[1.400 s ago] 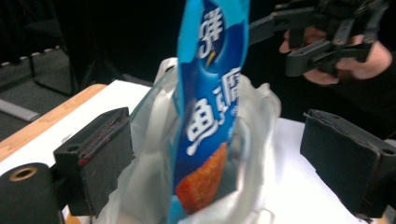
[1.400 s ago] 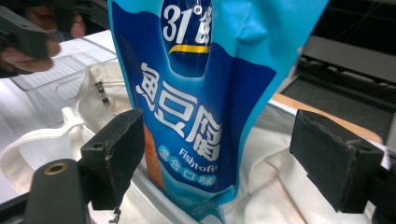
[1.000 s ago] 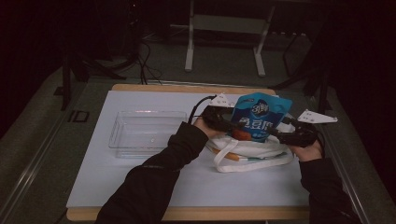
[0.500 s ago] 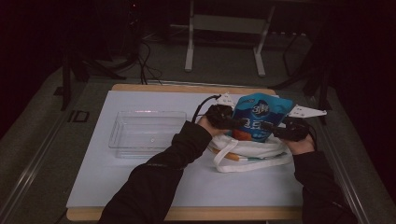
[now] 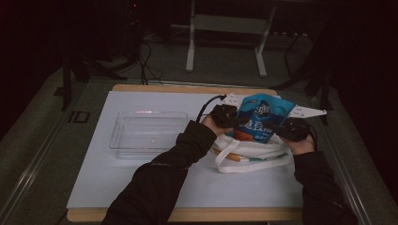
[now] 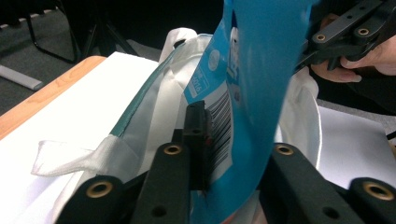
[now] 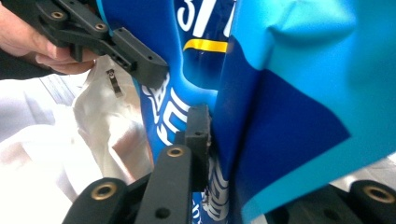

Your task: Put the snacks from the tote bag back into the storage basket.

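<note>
A blue snack bag (image 5: 263,117) stands upright over the mouth of a white tote bag (image 5: 256,151) lying on the table. My left gripper (image 5: 233,120) is shut on the bag's left edge, and my right gripper (image 5: 280,129) is shut on its right edge. In the left gripper view the bag's barcode side (image 6: 247,93) runs between the jaws of the left gripper (image 6: 233,140), with the tote bag (image 6: 154,112) behind and the right gripper (image 6: 345,32) at upper right. In the right gripper view the printed bag (image 7: 280,93) is pinched in the right gripper (image 7: 224,135), and the left gripper (image 7: 107,42) is at upper left.
An empty clear plastic tray (image 5: 148,133) sits on the white mat (image 5: 141,183) left of the tote bag. A wooden table edge (image 5: 187,88) runs along the back. Stand legs (image 5: 190,47) and cables lie on the floor beyond.
Both hands have drawn in closer to the snack bag from either side. The right gripper moved left and up to the bag's edge. The bag stays over the tote bag.
</note>
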